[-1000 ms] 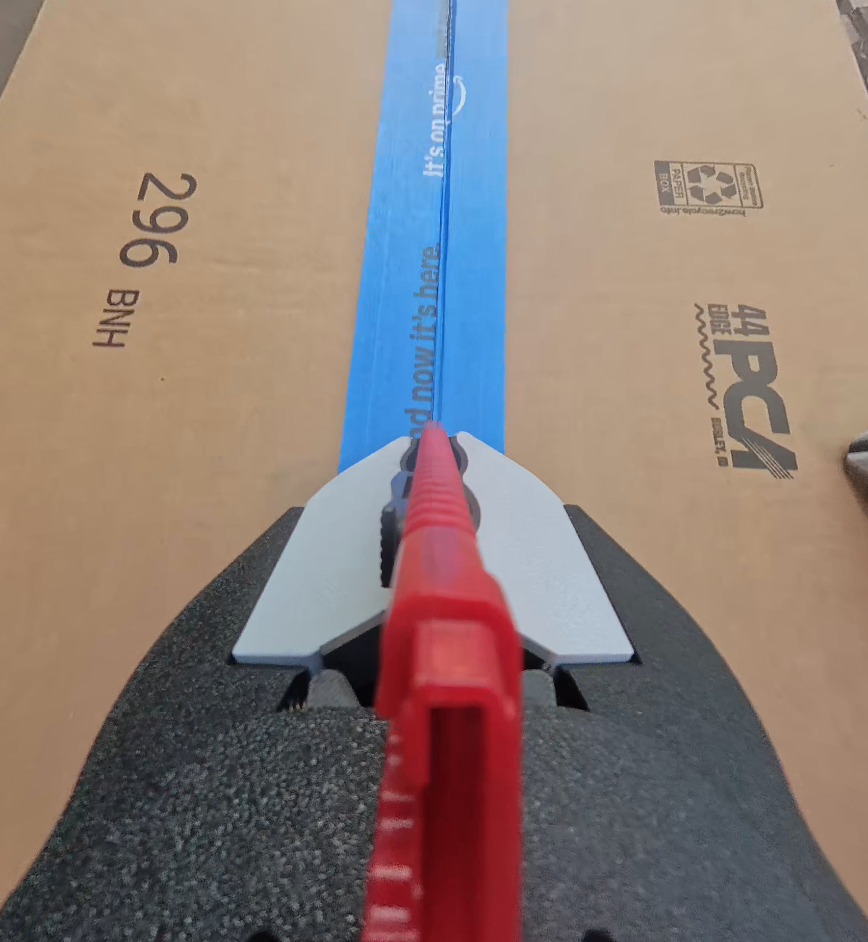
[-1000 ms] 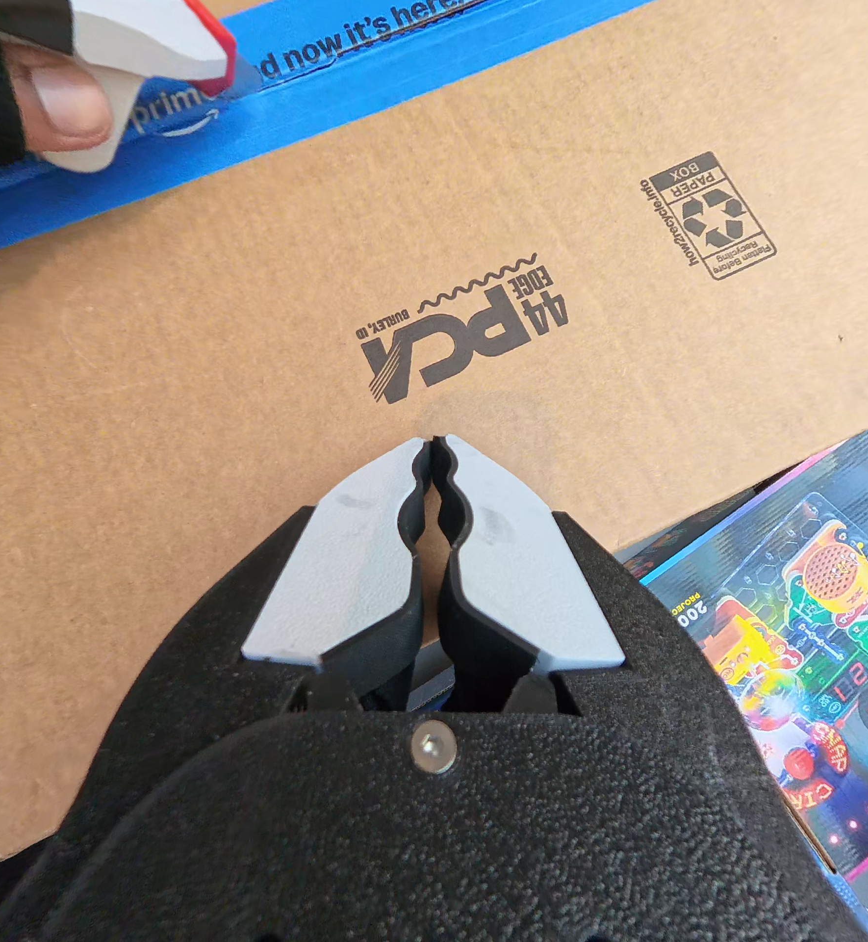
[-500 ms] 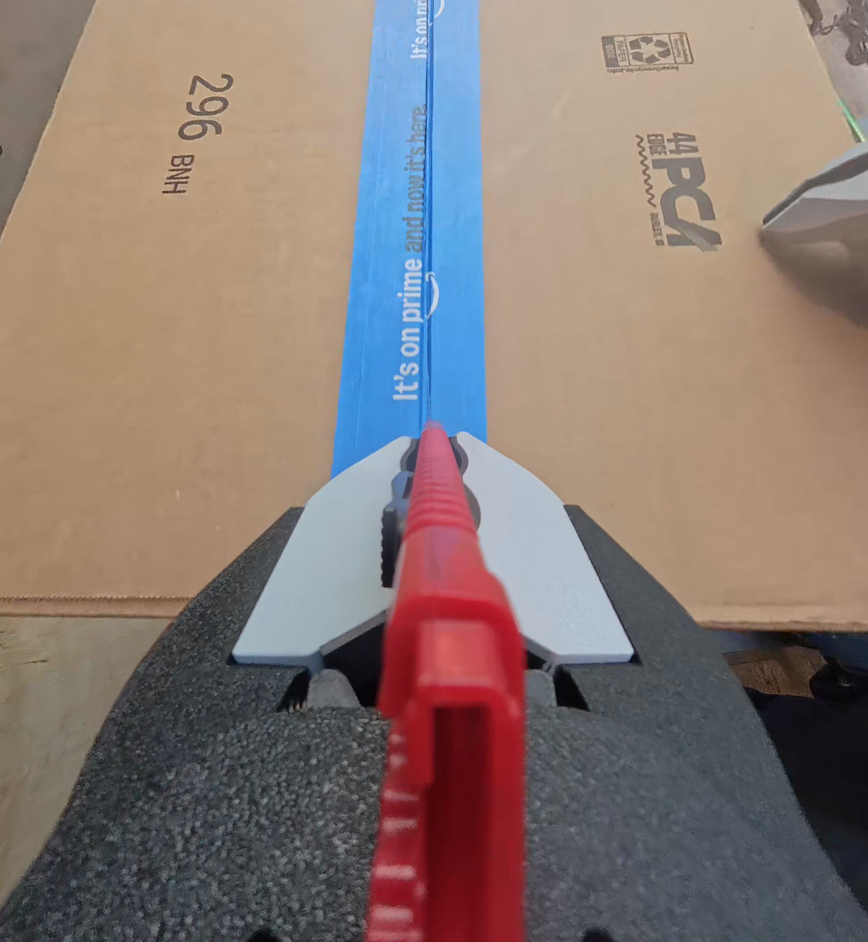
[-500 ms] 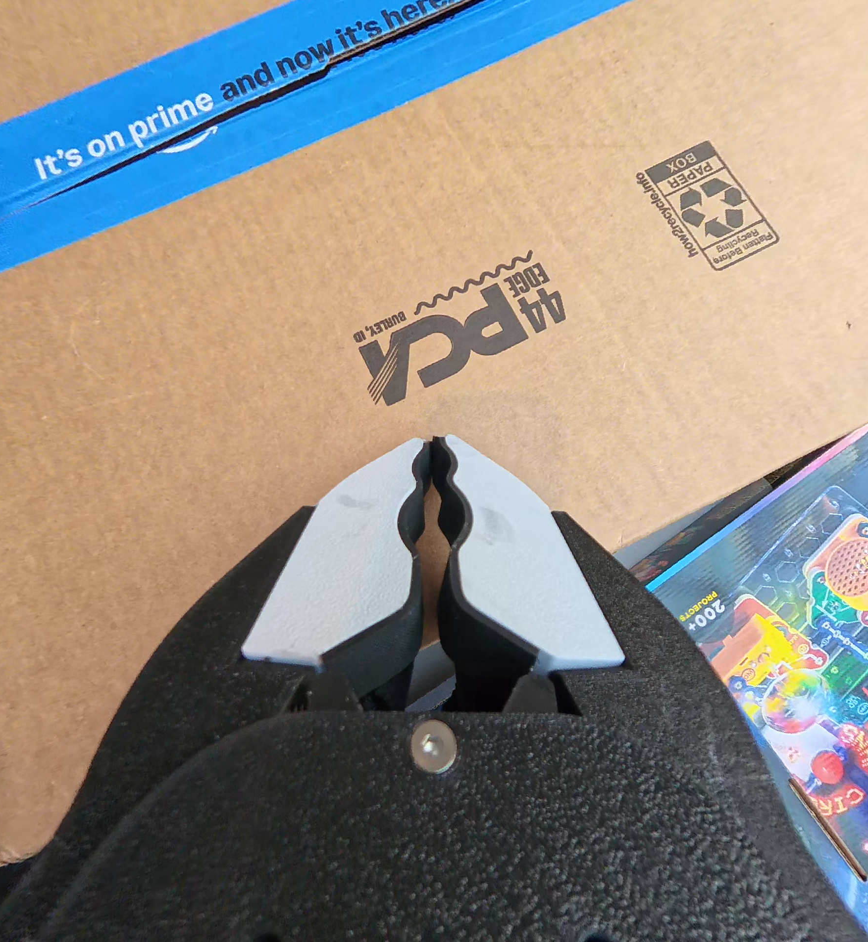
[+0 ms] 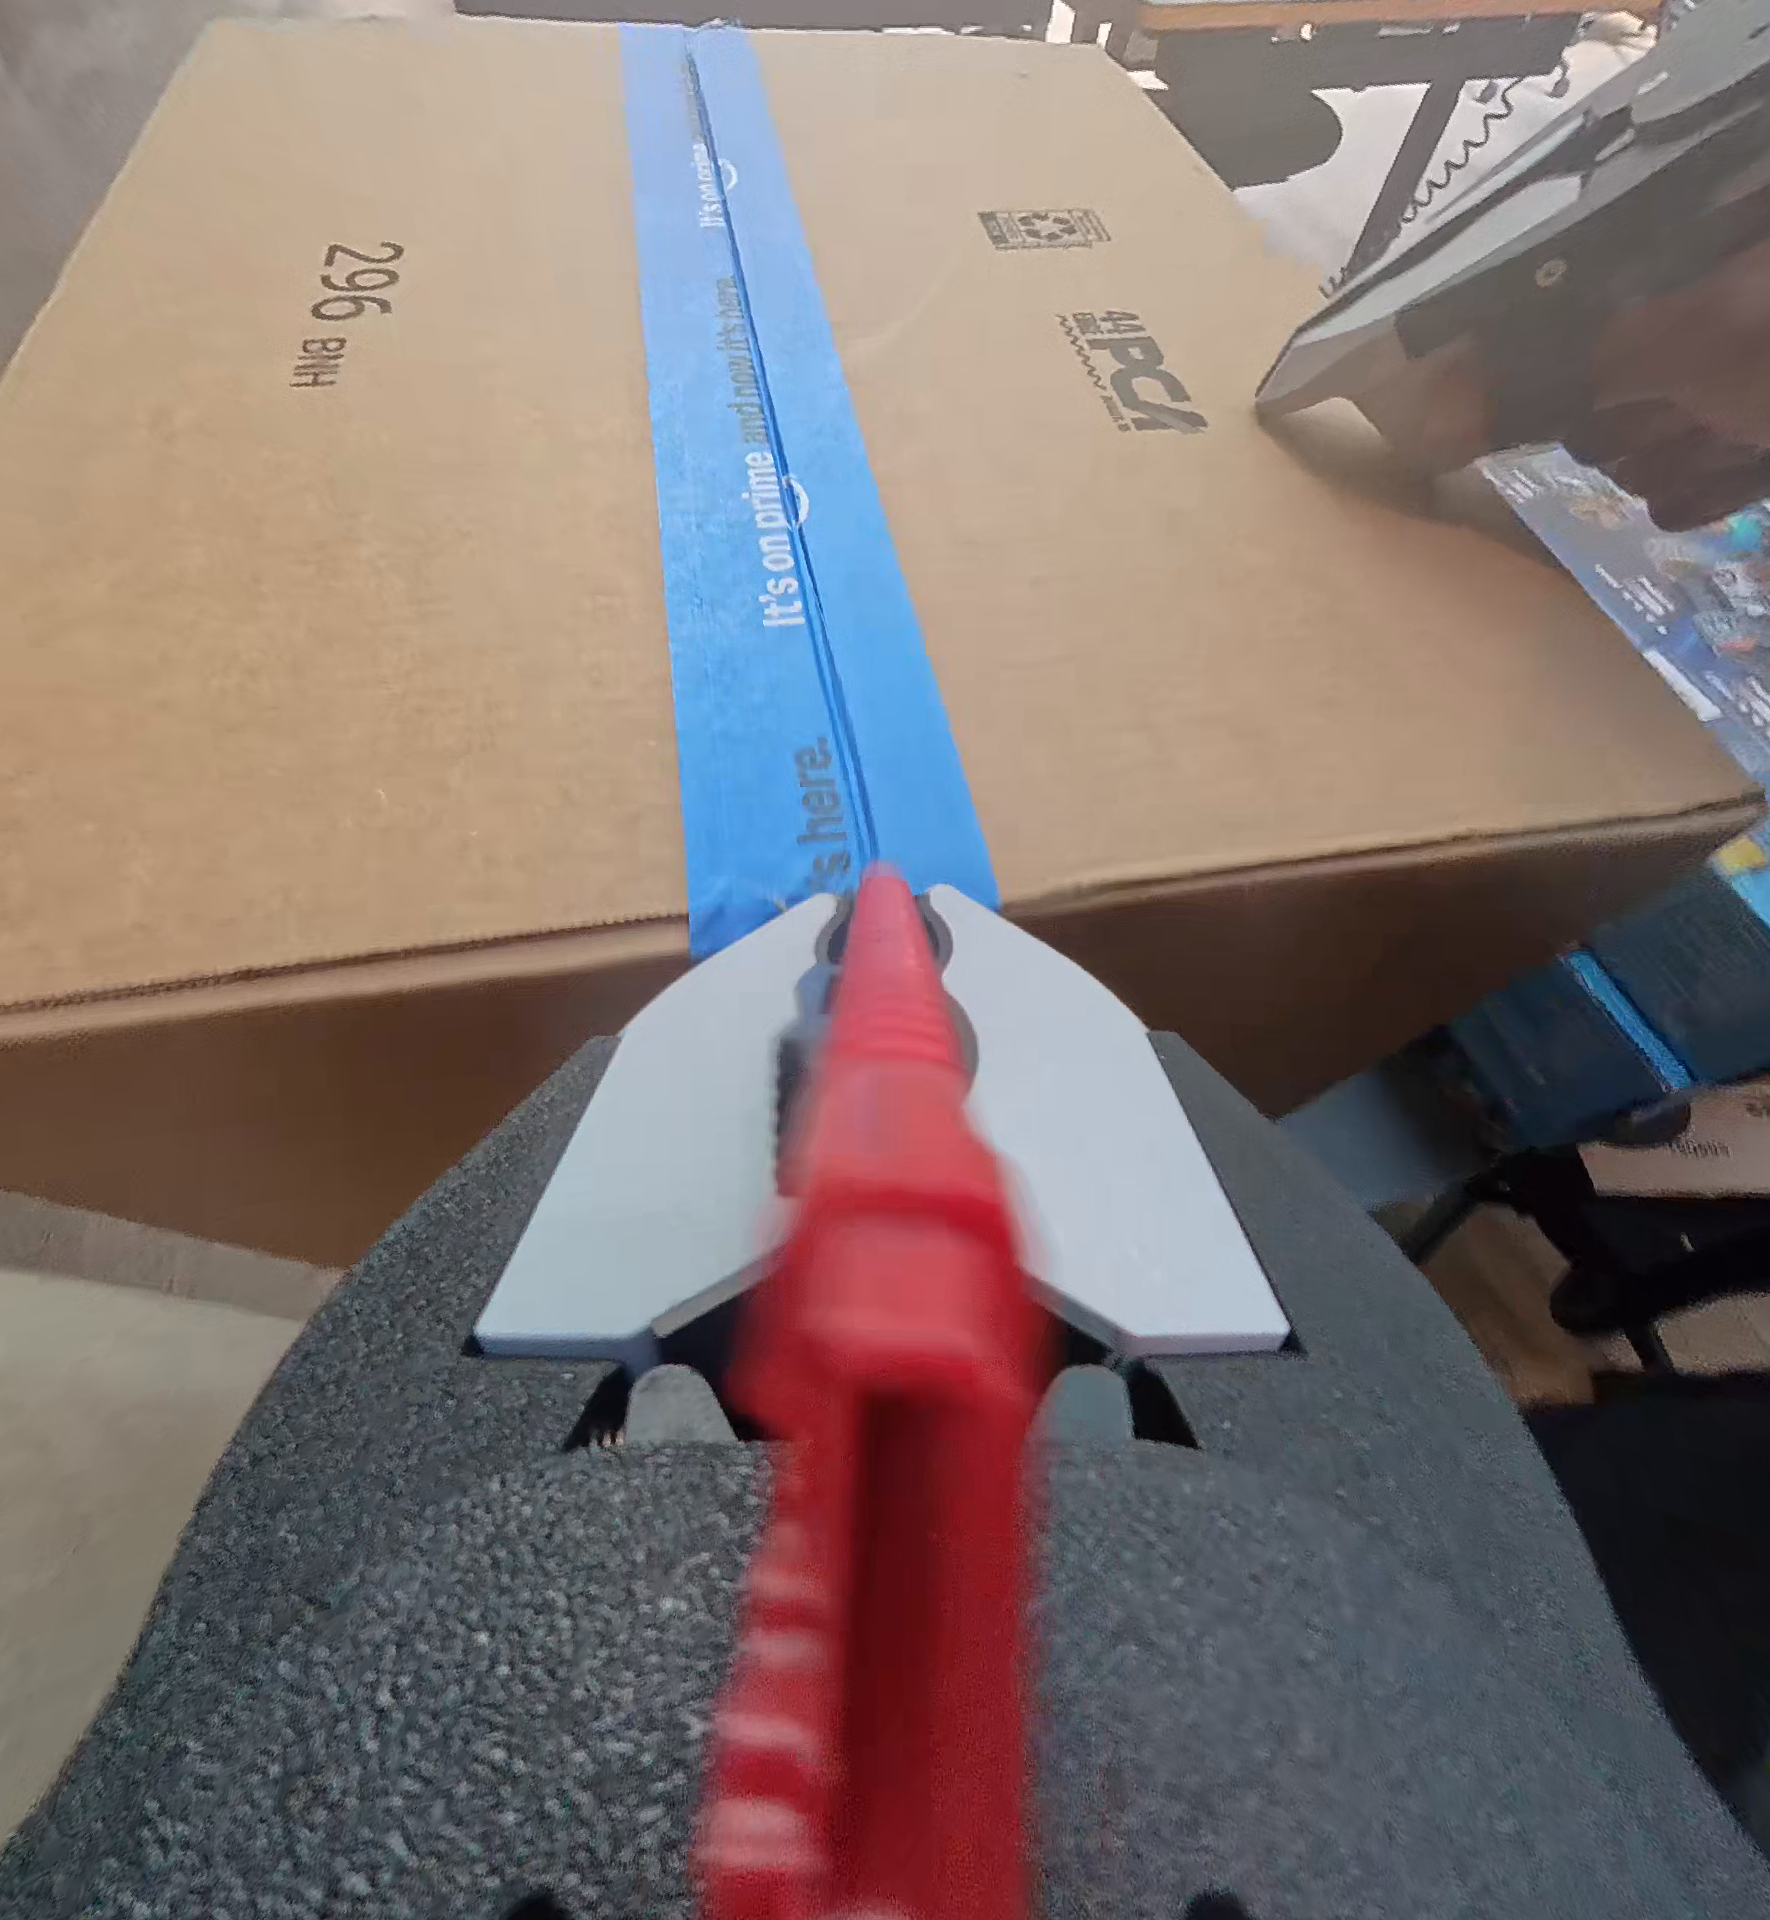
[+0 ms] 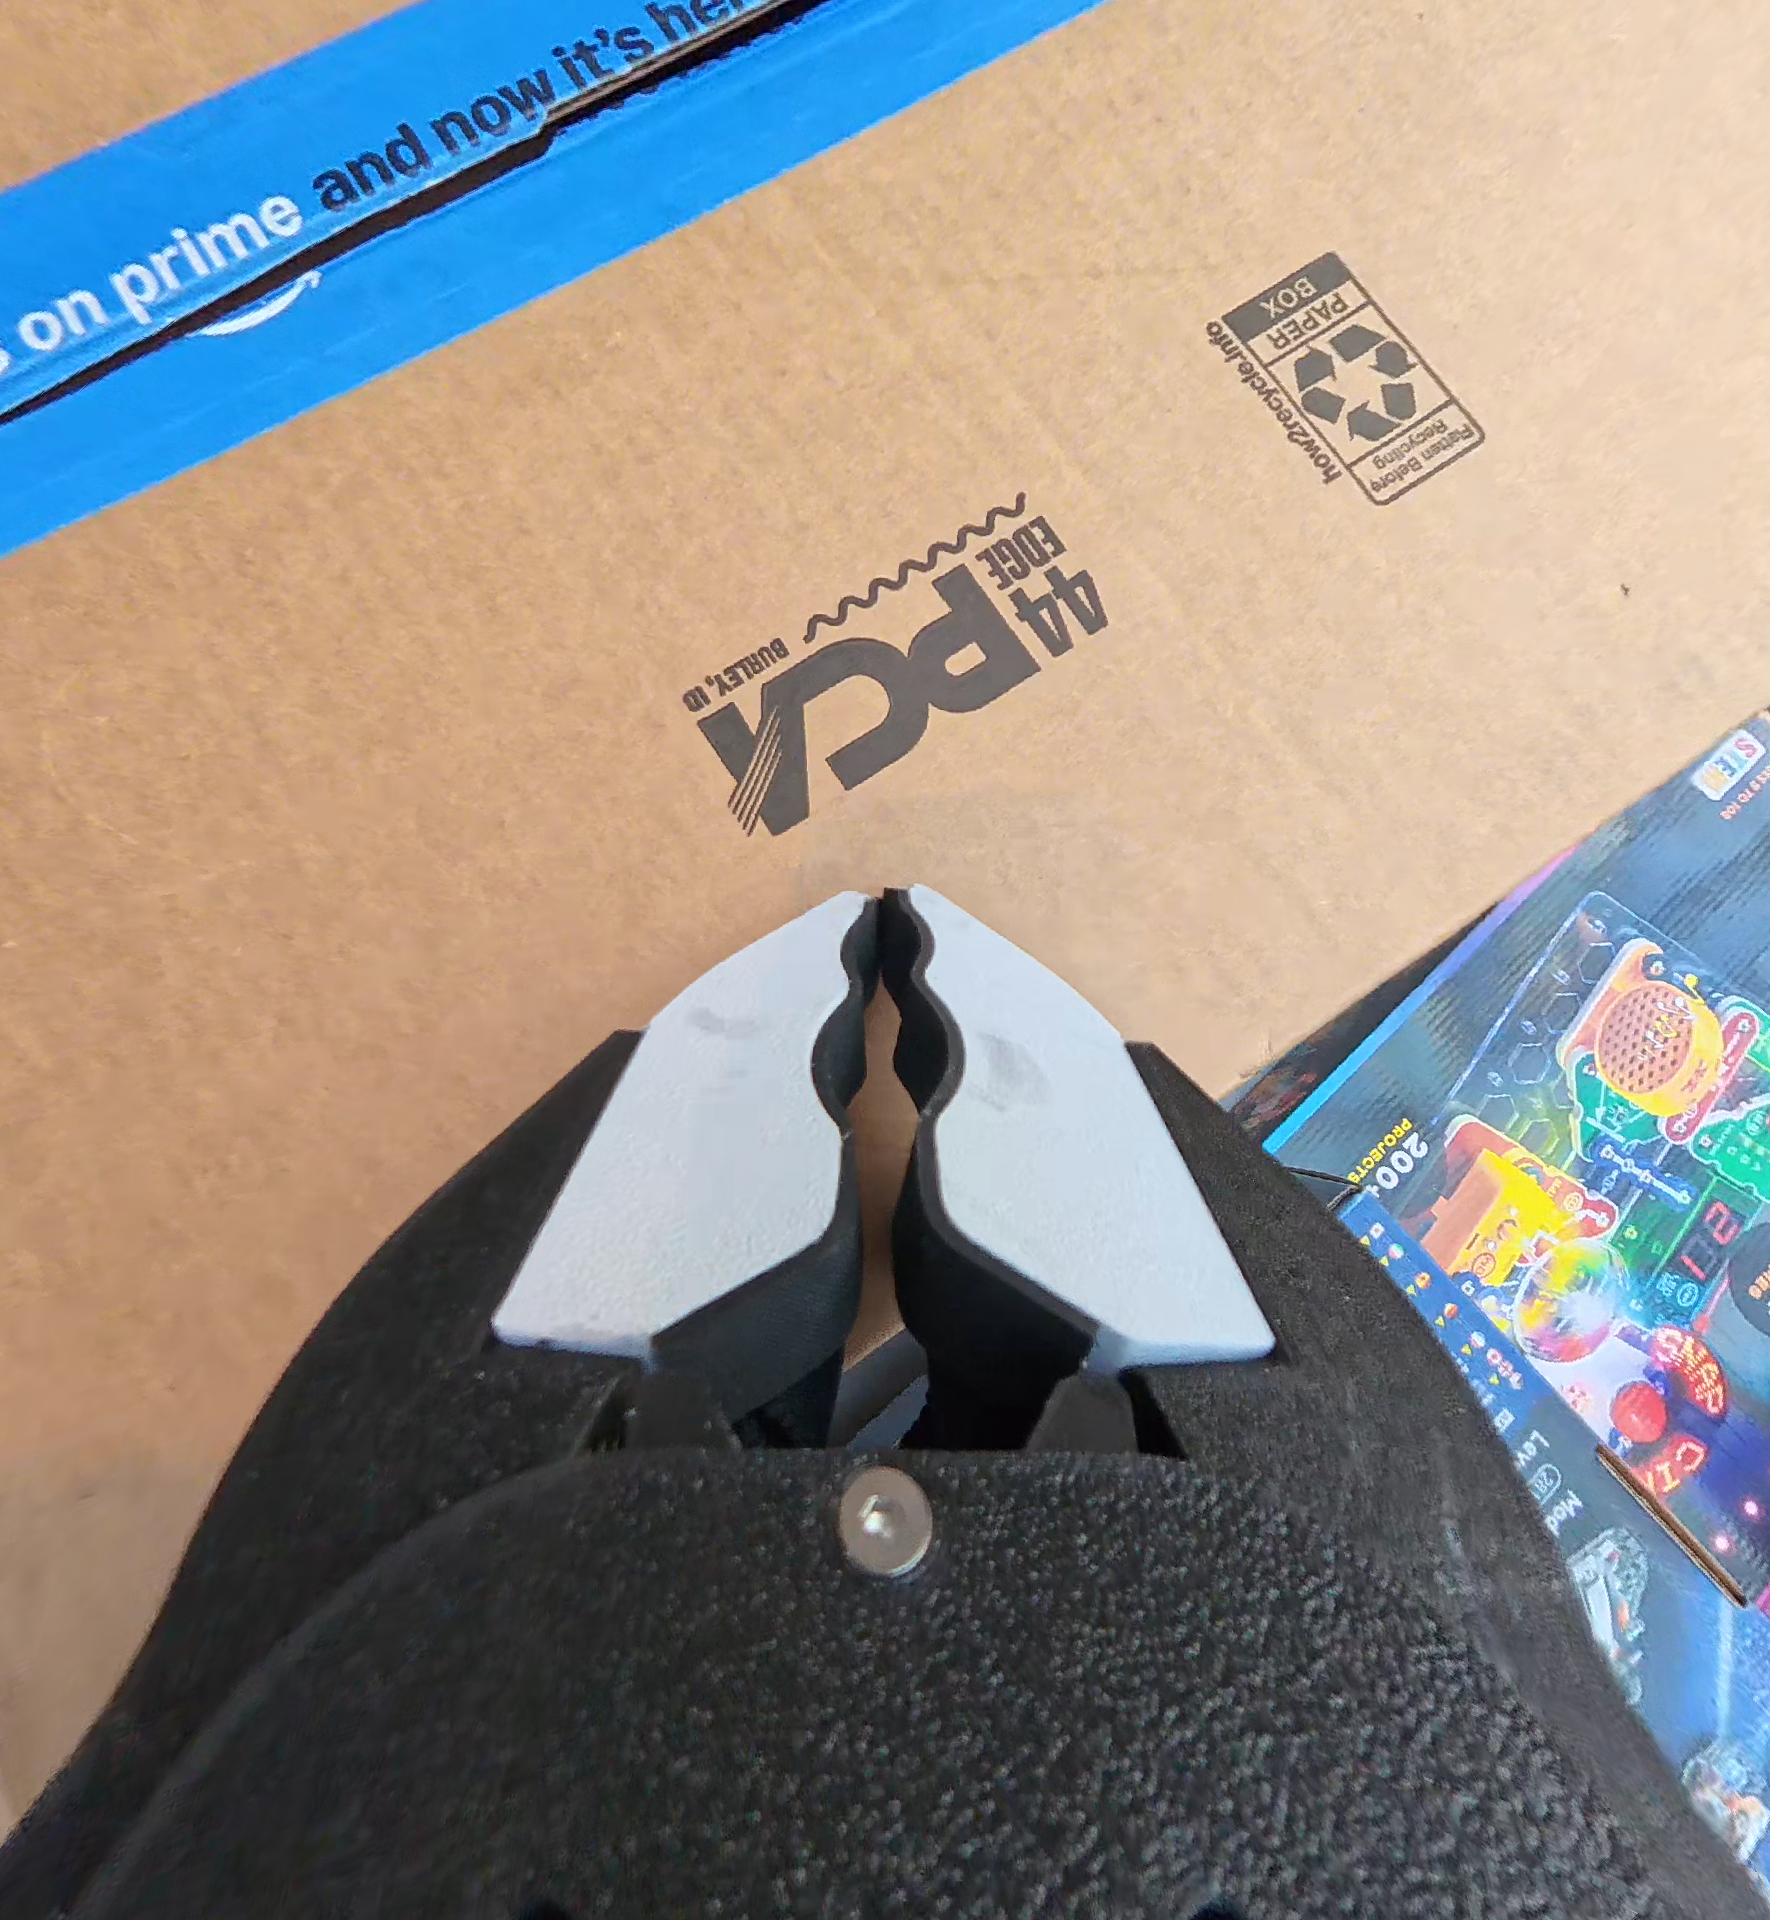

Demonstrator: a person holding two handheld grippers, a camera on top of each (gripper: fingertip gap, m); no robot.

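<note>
jaws of the left gripper (image 5: 886, 909) are closed tight on a red cutter (image 5: 896, 1278), which runs along between the grey fingers (image 5: 1057, 1101) with its tip poking out at the front. the tip sits at the near edge of a cardboard box (image 5: 361, 644), right at the end of the blue tape (image 5: 756, 416) that runs down the middle seam. the tape shows a slit along its centre line. the cutter body is blurred.

the right gripper (image 6: 883, 896) has its jaws nearly together, only a thin gap at the tips, with nothing between them. its tips rest on or just above the right flap of the box (image 6: 445, 831), near the flap's outer edge and just beside a black printed mark (image 6: 902, 665); i cannot tell whether they touch. a colourful printed carton (image 6: 1608, 1195) lies beside the box on the right. in the left wrist view the right gripper (image 5: 1276, 390) shows at the far right over the same flap.
</note>
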